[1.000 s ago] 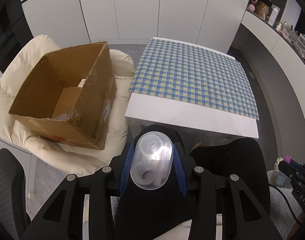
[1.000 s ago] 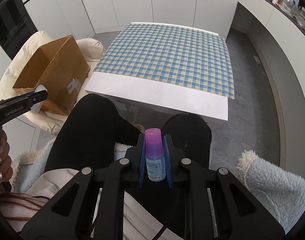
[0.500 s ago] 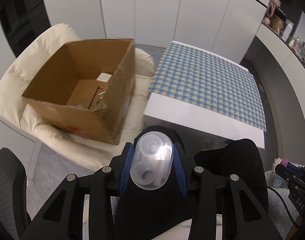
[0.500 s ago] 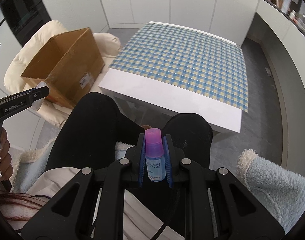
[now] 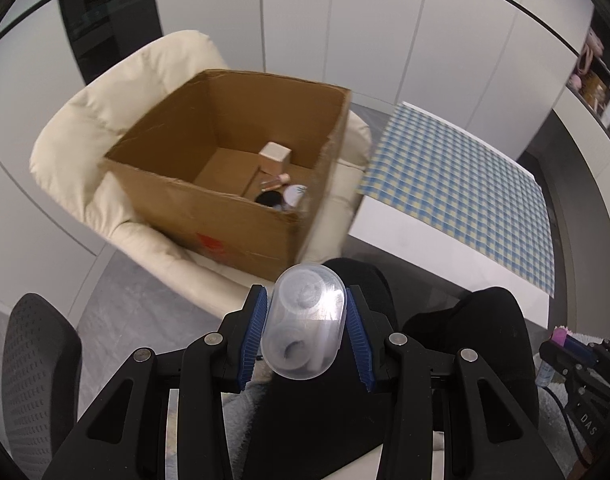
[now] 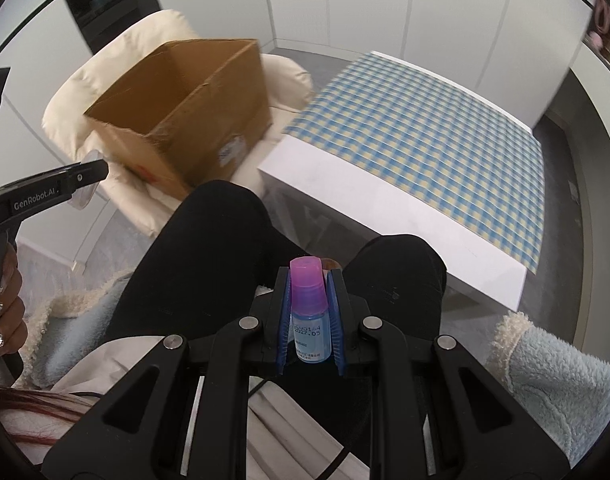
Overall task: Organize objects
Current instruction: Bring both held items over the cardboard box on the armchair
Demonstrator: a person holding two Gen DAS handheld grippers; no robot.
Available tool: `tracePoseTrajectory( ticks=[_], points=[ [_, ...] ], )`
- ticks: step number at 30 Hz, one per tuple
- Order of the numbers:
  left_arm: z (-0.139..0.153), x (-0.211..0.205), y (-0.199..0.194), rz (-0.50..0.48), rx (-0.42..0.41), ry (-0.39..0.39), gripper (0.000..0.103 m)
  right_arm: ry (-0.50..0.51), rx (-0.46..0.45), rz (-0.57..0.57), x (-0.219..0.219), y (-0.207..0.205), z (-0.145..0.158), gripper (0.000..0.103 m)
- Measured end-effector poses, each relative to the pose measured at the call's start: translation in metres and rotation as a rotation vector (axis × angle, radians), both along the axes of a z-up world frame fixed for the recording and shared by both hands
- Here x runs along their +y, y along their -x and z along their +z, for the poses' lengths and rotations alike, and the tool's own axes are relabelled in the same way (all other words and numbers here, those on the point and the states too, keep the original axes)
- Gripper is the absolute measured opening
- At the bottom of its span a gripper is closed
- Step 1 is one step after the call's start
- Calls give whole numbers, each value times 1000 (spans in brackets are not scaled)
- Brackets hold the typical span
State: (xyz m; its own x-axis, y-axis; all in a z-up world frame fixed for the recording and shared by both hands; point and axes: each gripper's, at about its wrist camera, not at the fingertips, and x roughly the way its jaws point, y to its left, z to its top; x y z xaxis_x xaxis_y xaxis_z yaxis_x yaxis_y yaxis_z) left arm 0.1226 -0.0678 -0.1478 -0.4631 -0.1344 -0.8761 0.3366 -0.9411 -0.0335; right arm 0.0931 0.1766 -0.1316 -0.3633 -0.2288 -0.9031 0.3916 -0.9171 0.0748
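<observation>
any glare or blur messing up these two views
Left wrist view: white glare on the clear case and a smeared cardboard box. Right wrist view: tablecloth checks soft with motion blur, but the bottle is sharp. Both bend with fisheye.

Left claw point(image 5: 305, 334) was clamped on a clear capsule case point(image 5: 304, 322), held above the lap. Right claw point(image 6: 308, 316) was clamped on a small purple-capped bottle point(image 6: 307, 308), upright, over the knees point(image 6: 209, 248). Left hand point(image 6: 3, 312) gripped its handle.
</observation>
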Motion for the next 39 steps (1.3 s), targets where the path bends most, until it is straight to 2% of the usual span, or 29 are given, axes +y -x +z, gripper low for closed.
tracePoseTrajectory(
  ticks=[9,19,24,28,39],
  points=[
    [7,-31,-15,91,12,8,40,8,-5,131,-49,4,-2,18],
    [9,-50,-16,125,13,28,40,13,-8,191,-80,12,-2,18],
    [7,-62,-4,140,10,28,40,12,-14,199,-92,22,-5,18],
    [6,-70,13,133,13,58,40,26,-29,218,-109,34,-8,18],
    [0,-112,65,186,27,35,40,32,-18,299,-176,83,-12,18]
  ],
)
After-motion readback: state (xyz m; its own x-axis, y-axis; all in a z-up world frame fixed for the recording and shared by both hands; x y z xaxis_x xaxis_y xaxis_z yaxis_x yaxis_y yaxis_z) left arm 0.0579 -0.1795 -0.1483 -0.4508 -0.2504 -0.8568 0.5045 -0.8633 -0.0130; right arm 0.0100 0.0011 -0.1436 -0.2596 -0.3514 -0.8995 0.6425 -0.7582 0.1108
